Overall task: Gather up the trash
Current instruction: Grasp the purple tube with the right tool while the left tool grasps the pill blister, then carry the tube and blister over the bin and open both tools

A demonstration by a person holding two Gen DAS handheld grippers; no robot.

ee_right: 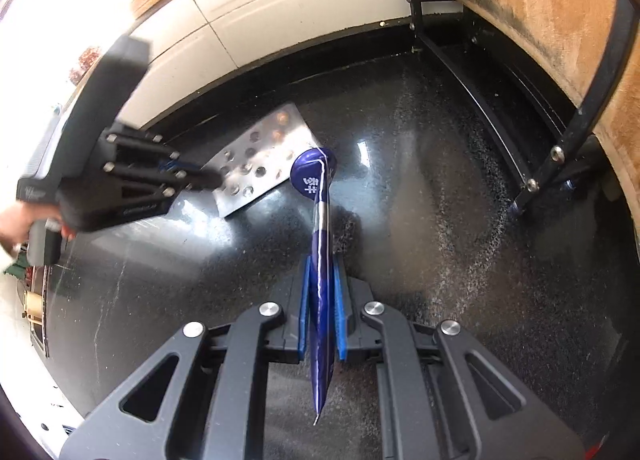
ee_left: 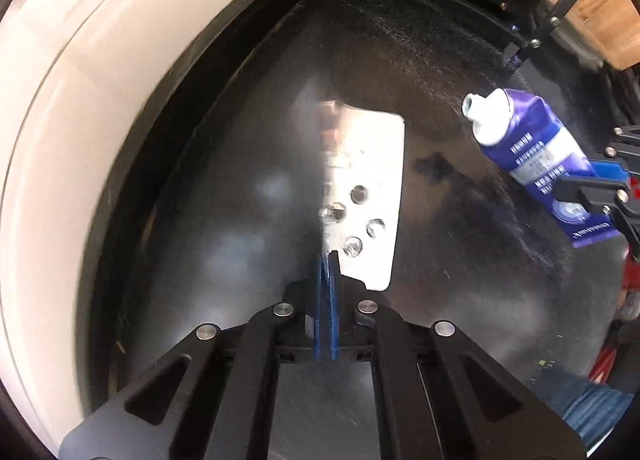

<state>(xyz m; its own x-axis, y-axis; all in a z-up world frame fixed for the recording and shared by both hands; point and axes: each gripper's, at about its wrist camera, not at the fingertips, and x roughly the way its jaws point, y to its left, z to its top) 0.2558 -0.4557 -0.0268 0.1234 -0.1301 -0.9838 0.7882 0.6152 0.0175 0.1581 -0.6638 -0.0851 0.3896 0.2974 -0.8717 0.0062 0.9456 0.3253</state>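
A silver blister pack (ee_left: 368,187) with punched-out pockets lies on the dark speckled floor (ee_left: 240,139). My left gripper (ee_left: 330,260) points straight down, its blue pads pressed together on the pack's near left corner. In the right wrist view the same gripper (ee_right: 212,179) meets the blister pack (ee_right: 260,155) at its left edge. My right gripper (ee_right: 322,260) is shut on a flattened purple tube (ee_right: 320,219), held edge-on above the floor. The left wrist view shows that tube (ee_left: 532,151), white nozzle up, in the right gripper (ee_left: 596,195) at the far right.
A white skirting wall (ee_right: 280,19) runs behind the pack. A black metal frame (ee_right: 480,99) and a wooden board (ee_right: 540,11) stand to the right. A person's hand (ee_right: 12,219) holds the left gripper; a blue trouser leg (ee_left: 592,408) shows at lower right.
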